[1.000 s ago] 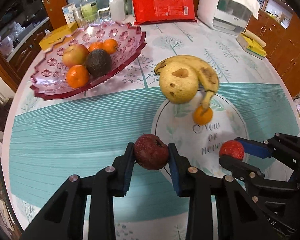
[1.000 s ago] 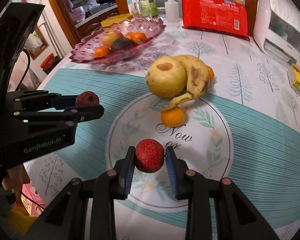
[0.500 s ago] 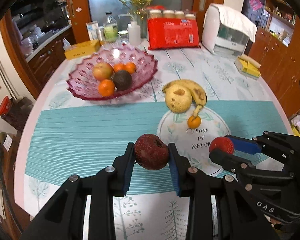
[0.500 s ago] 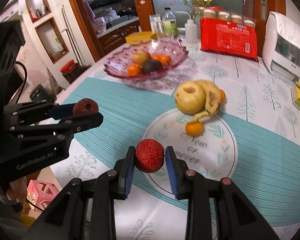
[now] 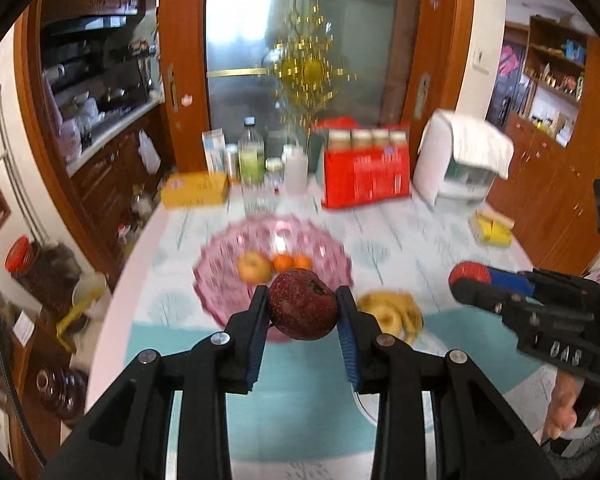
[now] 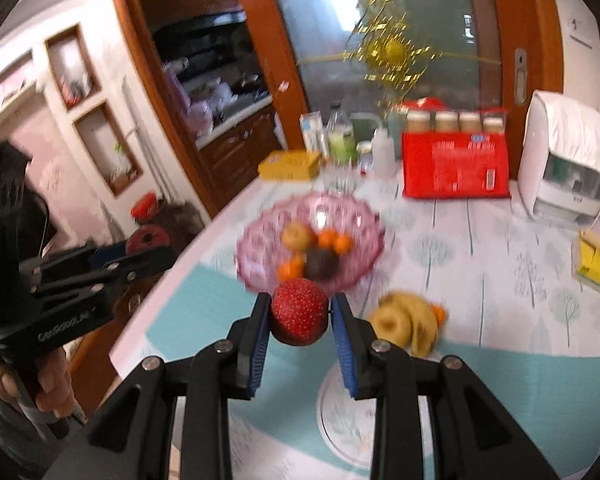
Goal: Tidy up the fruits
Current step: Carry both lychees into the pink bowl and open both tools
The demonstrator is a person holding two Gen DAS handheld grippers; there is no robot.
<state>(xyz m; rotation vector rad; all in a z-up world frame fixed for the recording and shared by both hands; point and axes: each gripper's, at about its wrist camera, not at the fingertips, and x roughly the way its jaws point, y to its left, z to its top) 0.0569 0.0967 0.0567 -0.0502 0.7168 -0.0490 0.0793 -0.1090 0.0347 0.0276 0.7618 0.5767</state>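
Both grippers now sit far higher than a second ago; the table has dropped away and blurred. The left gripper (image 5: 302,307) clamps one dark red wrinkled fruit (image 5: 302,304); the right gripper (image 6: 299,312) clamps one bright red speckled fruit (image 6: 299,311). At twelve o'clock, the pink glass scalloped bowl (image 6: 260,240) holds five fruits. At two o'clock lies a hazy yellow banana-and-pear cluster (image 6: 406,322).

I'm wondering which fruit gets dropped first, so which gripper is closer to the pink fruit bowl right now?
Left, seemingly. The left gripper faces the pink bowl; the right gripper sits farther right, toward the banana.
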